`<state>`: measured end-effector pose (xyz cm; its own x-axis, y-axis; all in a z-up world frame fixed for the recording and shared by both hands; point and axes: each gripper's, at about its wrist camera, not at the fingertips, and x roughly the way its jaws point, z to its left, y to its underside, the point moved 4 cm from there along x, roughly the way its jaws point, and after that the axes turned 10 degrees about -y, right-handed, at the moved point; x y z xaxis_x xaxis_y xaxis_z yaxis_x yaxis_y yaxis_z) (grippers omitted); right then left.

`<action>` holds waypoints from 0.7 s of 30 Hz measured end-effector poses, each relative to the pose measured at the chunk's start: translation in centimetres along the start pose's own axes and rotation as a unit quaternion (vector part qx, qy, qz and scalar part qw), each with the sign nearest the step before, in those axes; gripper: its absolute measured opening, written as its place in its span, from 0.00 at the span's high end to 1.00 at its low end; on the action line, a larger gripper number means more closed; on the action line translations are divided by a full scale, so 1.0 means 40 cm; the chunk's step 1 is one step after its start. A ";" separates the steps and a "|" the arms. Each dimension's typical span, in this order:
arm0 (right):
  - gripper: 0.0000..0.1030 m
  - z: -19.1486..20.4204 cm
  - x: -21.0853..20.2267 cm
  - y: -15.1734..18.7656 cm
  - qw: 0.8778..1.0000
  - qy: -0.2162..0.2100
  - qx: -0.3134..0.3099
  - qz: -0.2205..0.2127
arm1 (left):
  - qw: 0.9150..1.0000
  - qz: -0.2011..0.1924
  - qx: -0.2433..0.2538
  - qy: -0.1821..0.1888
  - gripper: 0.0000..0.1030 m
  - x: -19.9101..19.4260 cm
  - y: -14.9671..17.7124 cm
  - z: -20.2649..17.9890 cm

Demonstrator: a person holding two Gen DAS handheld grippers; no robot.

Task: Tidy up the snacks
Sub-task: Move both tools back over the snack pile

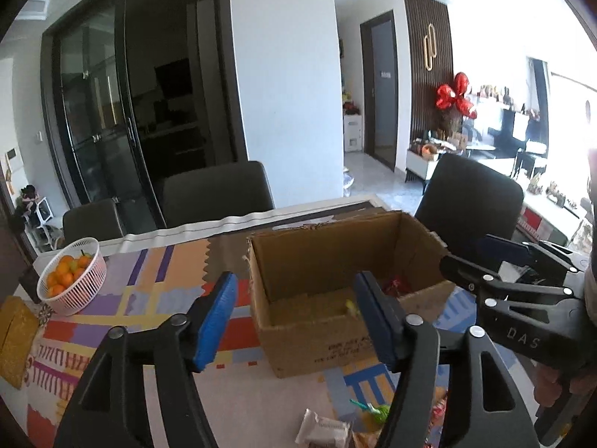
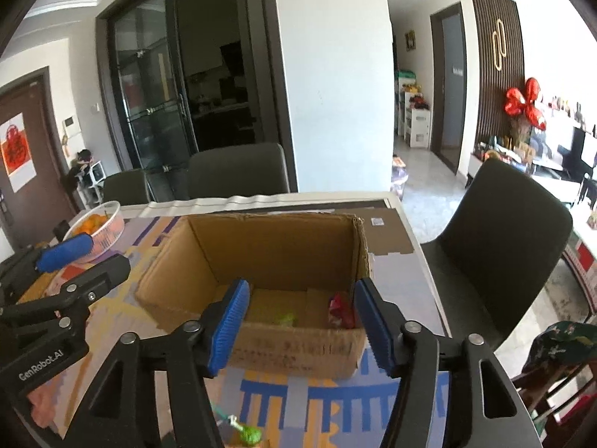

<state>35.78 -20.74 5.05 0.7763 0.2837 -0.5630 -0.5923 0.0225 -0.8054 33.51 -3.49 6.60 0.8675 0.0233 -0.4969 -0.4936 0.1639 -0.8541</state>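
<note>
My left gripper (image 1: 294, 321) and right gripper (image 2: 300, 324) both hover at the near rim of the open cardboard box (image 2: 261, 257), fingers apart with nothing between them. Inside the box, a red snack packet (image 2: 337, 311) lies at about 3 o'clock and a green one (image 2: 285, 317) near the middle. More wrapped snacks (image 1: 324, 429) wait on the patterned surface (image 1: 149, 298) at 6 o'clock; a basket of oranges (image 1: 72, 276) sits at 9 o'clock.
</note>
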 end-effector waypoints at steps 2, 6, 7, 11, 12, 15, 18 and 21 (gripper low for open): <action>0.38 0.023 -0.037 0.010 1.000 0.000 -0.014 -0.009 | 1.000 -0.007 -0.004 0.001 0.30 -0.029 0.009 0.010; 0.29 0.063 -0.094 0.039 0.999 0.000 -0.036 -0.019 | 1.000 -0.012 -0.002 -0.002 0.23 -0.092 0.053 0.025; 0.29 0.075 -0.108 0.053 0.999 -0.001 -0.043 -0.020 | 1.000 -0.010 -0.004 -0.001 0.22 -0.102 0.064 0.028; 0.28 0.108 -0.140 0.089 0.999 -0.012 -0.051 -0.010 | 1.000 0.005 -0.005 0.004 0.21 -0.140 0.123 0.030; 0.28 0.112 -0.149 0.098 0.999 -0.015 -0.051 -0.008 | 1.000 0.008 -0.006 0.002 0.20 -0.149 0.135 0.029; 0.27 0.119 -0.173 0.131 0.998 -0.017 -0.055 -0.003 | 1.000 0.017 -0.012 -0.003 0.20 -0.177 0.174 0.034; 0.25 0.129 -0.195 0.155 0.998 -0.014 -0.061 0.002 | 1.000 0.022 -0.014 0.002 0.19 -0.203 0.206 0.036; 0.25 0.140 -0.215 0.182 0.998 -0.017 -0.065 0.009 | 0.999 0.029 -0.012 0.008 0.18 -0.225 0.237 0.030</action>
<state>23.59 -17.67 5.08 0.7573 0.3150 -0.5721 -0.5706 -0.1067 -0.8142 21.10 -0.98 3.17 0.8366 0.0166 -0.5476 -0.5443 0.1400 -0.8272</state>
